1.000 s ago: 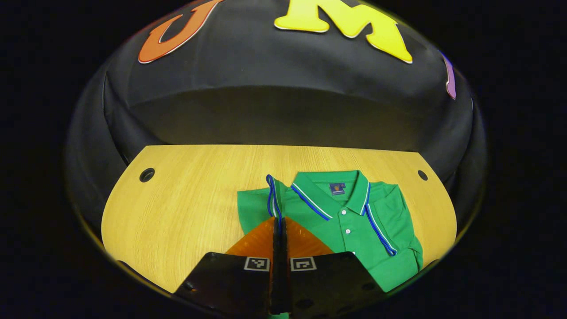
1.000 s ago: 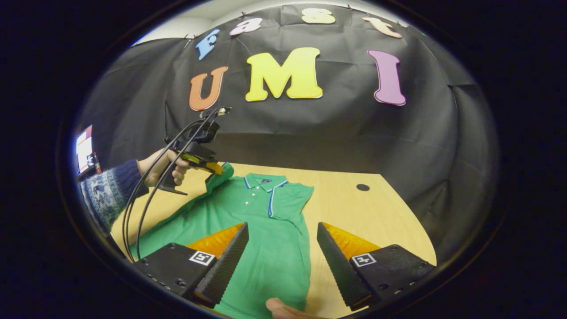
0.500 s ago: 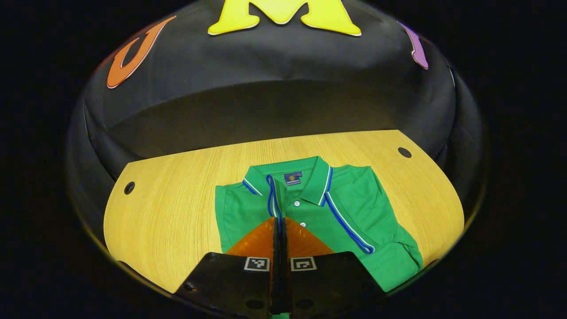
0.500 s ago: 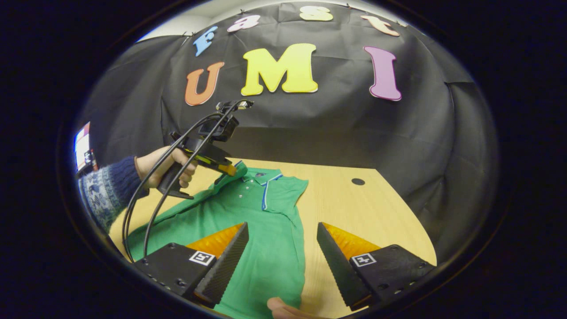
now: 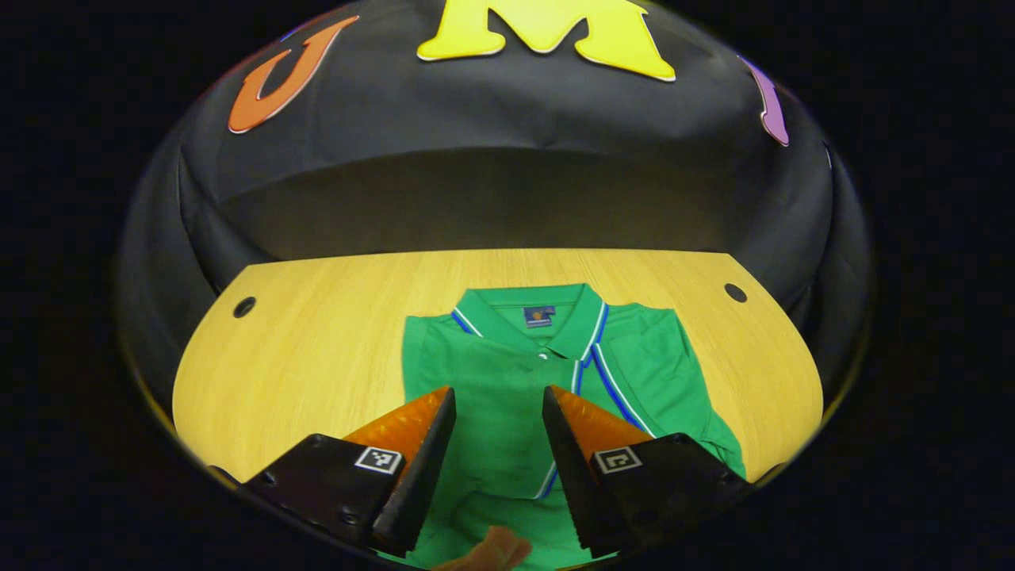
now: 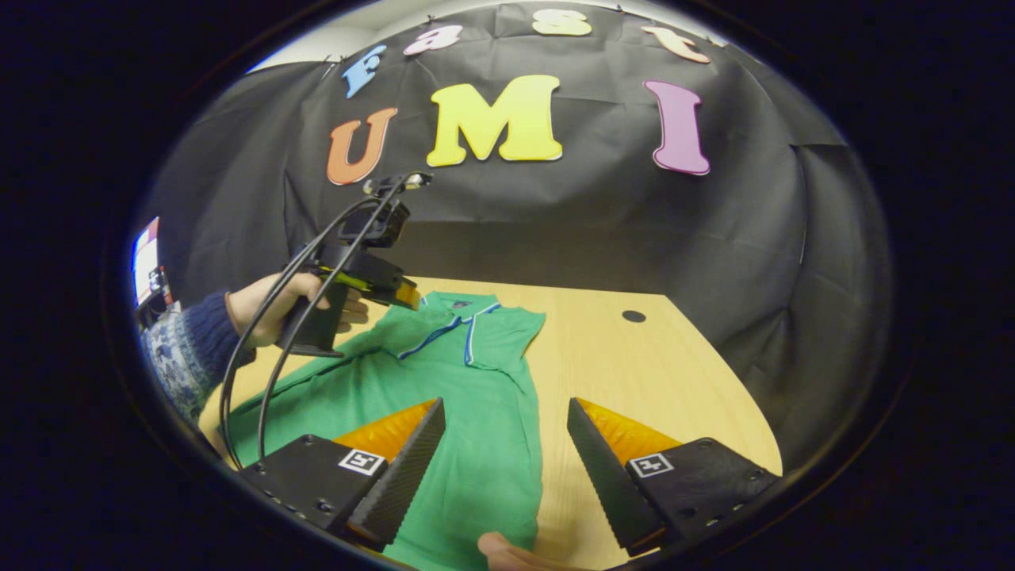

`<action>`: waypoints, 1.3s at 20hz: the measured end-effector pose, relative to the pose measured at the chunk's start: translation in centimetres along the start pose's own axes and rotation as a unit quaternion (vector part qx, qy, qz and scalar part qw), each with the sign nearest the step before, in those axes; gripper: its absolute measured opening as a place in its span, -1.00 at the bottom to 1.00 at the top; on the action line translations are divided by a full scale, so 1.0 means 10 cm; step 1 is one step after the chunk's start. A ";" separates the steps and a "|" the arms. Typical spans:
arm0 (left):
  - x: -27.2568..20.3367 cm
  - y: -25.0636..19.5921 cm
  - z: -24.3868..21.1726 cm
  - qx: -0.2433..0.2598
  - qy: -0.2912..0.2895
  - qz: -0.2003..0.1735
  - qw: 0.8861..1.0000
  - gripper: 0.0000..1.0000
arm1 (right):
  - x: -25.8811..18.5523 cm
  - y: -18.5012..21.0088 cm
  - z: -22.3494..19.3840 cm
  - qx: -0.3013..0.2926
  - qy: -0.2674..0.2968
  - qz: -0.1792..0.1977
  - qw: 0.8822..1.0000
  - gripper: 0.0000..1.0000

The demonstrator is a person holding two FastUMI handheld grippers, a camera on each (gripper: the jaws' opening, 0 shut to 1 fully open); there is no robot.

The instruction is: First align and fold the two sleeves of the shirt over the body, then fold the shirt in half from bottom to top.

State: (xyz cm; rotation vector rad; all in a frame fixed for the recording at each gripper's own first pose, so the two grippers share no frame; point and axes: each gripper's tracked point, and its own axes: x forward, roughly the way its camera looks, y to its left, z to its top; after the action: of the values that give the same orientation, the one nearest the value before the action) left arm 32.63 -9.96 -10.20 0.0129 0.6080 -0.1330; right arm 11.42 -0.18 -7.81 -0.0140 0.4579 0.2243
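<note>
Your wooden table (image 5: 317, 341) carries the green shirt (image 5: 507, 396), which lies flat on it with its collar (image 5: 531, 313) toward the booth wall and the far edge of the table. Both sleeves lie folded across the body of the shirt; the blue-and-white trimmed cuff of the right sleeve (image 5: 634, 373) runs slantwise just right of the collar. In the right gripper view the shirt (image 6: 468, 412) stretches from the collar down toward you, its lower part below your right gripper (image 6: 505, 452).

Your left gripper (image 5: 496, 444) hangs above the shirt's chest, below the collar, jaws spread wide and holding nothing. In the right gripper view you see that same gripper (image 6: 400, 295) above the shirt's left shoulder, with your hand (image 6: 270, 305) on its grip and black cables (image 6: 262, 373) looping down from it.

Your right gripper is likewise wide apart, empty, above the shirt's lower right edge.
</note>
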 end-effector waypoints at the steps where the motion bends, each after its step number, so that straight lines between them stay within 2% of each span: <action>1: -0.07 0.02 0.01 -0.007 -0.008 -0.001 1.000 0.51 | -0.01 0.00 0.01 -0.002 -0.002 -0.006 1.000 0.92; 4: -0.35 0.15 0.04 -0.017 -0.034 0.000 0.999 0.57 | -0.09 0.03 0.04 -0.002 -0.019 -0.015 1.000 0.92; 10: -1.17 0.35 0.01 -0.009 -0.101 -0.002 0.995 0.57 | -0.57 0.18 -0.15 0.000 -0.045 -0.021 0.999 0.92; 11: -1.32 0.37 0.00 -0.007 -0.114 -0.002 0.993 0.60 | -0.62 0.20 -0.18 -0.002 -0.049 -0.022 0.999 0.92; 12: -1.47 0.41 -0.03 -0.003 -0.126 0.000 0.992 0.83 | -0.68 0.22 -0.21 -0.004 -0.052 -0.024 0.998 0.91; 19: -2.43 0.56 -0.39 0.016 -0.194 0.026 0.980 0.95 | -1.11 0.19 -0.38 -0.029 -0.082 -0.050 0.995 0.92; 23: -2.64 0.65 -0.85 0.011 -0.177 0.028 0.984 0.96 | -1.14 0.11 -0.45 -0.050 -0.079 -0.068 0.993 0.91; 26: -2.61 0.87 -1.36 0.008 -0.111 0.041 0.993 0.96 | -1.06 -0.01 -0.60 -0.043 -0.055 -0.072 0.995 0.91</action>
State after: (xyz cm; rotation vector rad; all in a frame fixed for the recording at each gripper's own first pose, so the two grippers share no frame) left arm 4.81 2.56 -6.78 0.0379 0.3839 -0.0575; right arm -0.46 -2.89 -8.55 -0.1188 0.3363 0.1027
